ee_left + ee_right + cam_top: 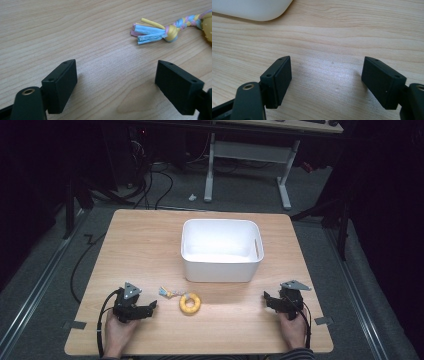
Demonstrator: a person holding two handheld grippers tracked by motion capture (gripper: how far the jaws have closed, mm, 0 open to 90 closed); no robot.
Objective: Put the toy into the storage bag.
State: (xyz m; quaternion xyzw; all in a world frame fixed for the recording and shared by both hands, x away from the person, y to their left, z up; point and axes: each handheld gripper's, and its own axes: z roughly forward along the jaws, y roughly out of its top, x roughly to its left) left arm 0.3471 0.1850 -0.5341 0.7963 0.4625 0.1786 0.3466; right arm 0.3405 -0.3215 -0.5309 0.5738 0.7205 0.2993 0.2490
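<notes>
A yellow ring toy [190, 303] with a braided pastel tassel [166, 293] lies on the wooden table [150, 245] near its front edge. The tassel [152, 32] and the ring's edge [208, 26] appear at the upper right of the left gripper view. My left gripper [151, 307] rests on the table just left of the toy, open, with bare wood between its jaws [116, 82]. My right gripper [267, 299] sits at the front right, open over bare wood [327, 80]. A white bin [221, 249] stands behind the toy, mid-table.
The bin's rounded corner [252, 10] shows at the upper left of the right gripper view. Beyond the table are a desk frame [247, 155], cables on the grey floor and dark surroundings. Tape marks [74, 324] sit at the table's front corners.
</notes>
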